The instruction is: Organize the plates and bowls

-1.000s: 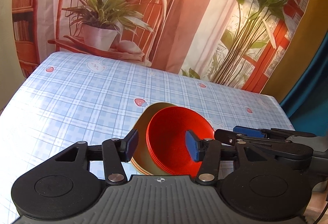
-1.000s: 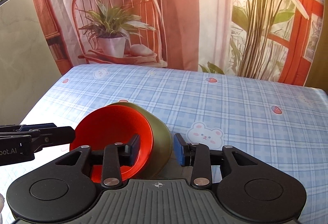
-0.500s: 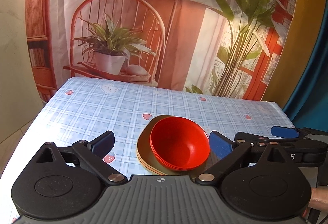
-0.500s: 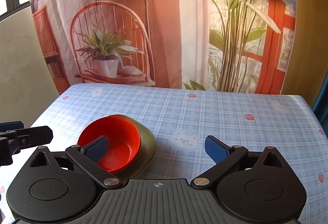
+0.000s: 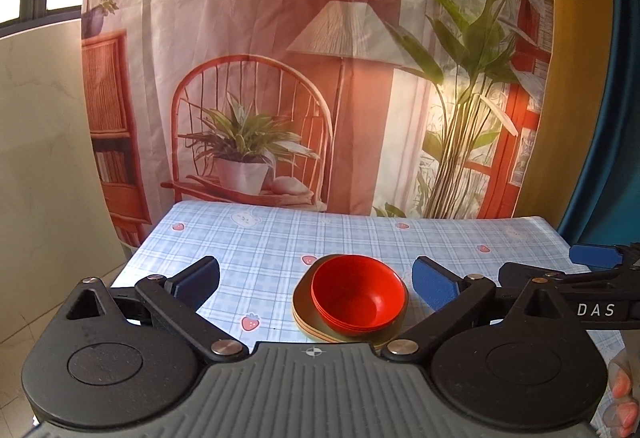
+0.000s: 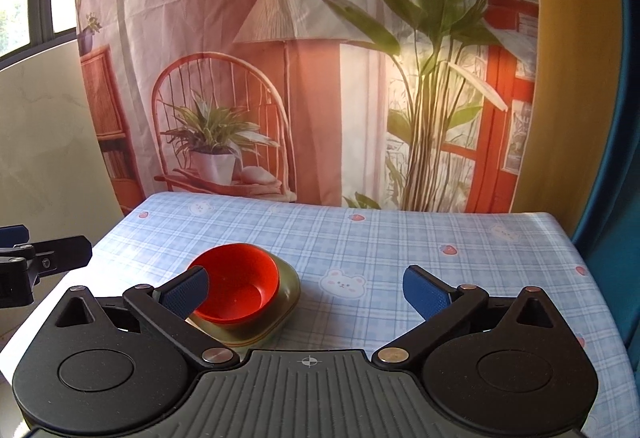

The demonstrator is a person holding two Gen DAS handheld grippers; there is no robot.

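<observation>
Behind the desk (image 5: 360, 234) hangs a printed backdrop (image 5: 320, 77). I note stacked red bowls (image 5: 356, 296) resting in olive plates (image 5: 304, 312) near the desk's near edge. Left gripper (image 5: 316, 284) and right gripper (image 6: 306, 288) both stand wide apart, gripping nothing, clear of the stack.

- Red bowls (image 5: 356, 294): a nested stack; about four rims show at its edge in the left wrist view, though the exact number is hard to tell.
- Olive-green plates (image 6: 286, 292): a stack under the bowls; two or three edges show, the count uncertain.
- Grippers: two, the left gripper (image 5: 316, 284) and the right gripper (image 6: 306, 288).
- Table with the blue checked cloth (image 6: 400, 238): one.
- Printed backdrop (image 5: 280, 37): one.
</observation>
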